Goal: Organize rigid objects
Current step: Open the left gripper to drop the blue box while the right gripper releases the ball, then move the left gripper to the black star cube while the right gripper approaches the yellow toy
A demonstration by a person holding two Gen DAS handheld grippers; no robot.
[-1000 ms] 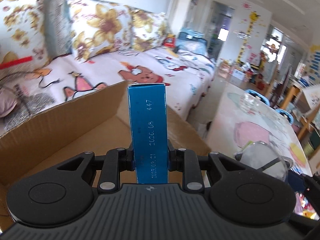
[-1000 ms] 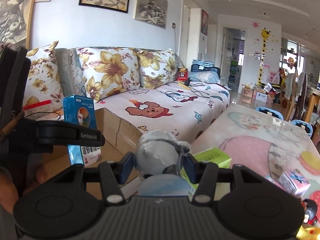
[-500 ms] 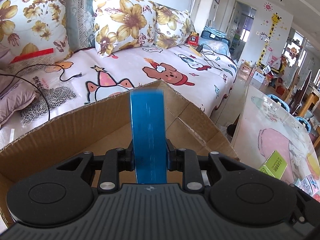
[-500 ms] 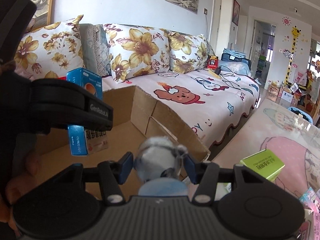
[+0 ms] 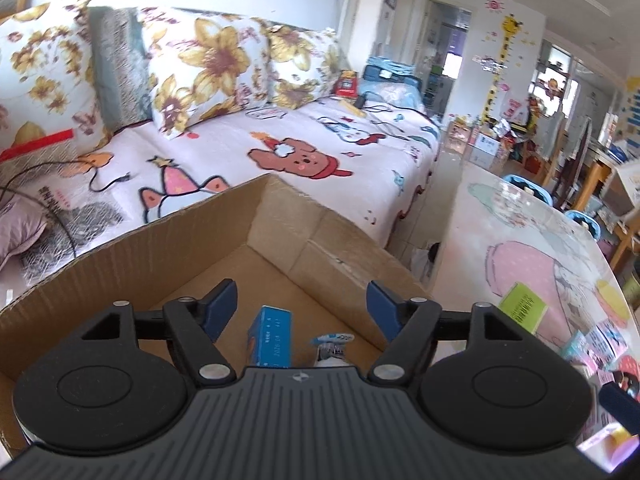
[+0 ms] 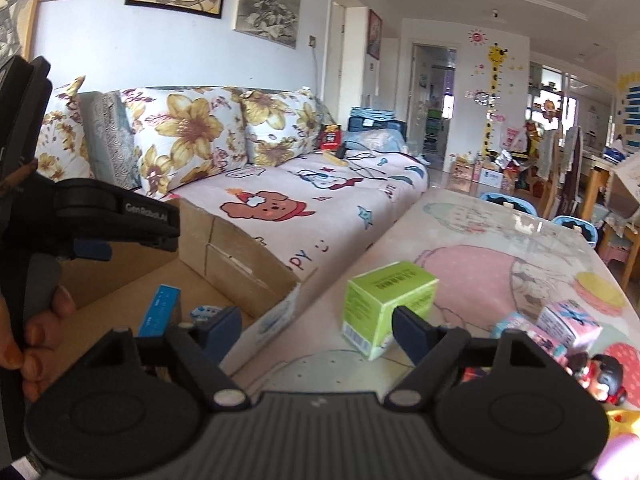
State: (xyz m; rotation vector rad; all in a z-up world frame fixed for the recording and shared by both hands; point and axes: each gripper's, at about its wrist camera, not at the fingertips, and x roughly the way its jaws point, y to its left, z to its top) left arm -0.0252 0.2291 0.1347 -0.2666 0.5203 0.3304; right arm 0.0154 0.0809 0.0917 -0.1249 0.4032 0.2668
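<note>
My left gripper [image 5: 302, 306] is open and empty above the open cardboard box [image 5: 280, 216]. The blue carton [image 5: 270, 336] lies on the box floor below it, beside a small clear-and-white object [image 5: 330, 346]. My right gripper [image 6: 316, 330] is open and empty, over the box's right wall [image 6: 240, 268] and the table edge. The blue carton [image 6: 158, 312] and the small object [image 6: 204, 312] show in the box to its left. A green box [image 6: 384, 304] stands on the table just ahead of my right gripper. The left gripper [image 6: 92, 232] shows at the left of the right wrist view.
A sofa [image 5: 280, 148] with flowered cushions stands behind the box. The table [image 6: 500, 240] with a cartoon cover carries small pink boxes [image 6: 568, 322] and a toy figure [image 6: 604, 376] at the right. Chairs and clutter stand at the far end.
Both grippers have opened. The blue carton left my left gripper and now lies in the box. The round clear object left my right gripper, which has swung right toward the table.
</note>
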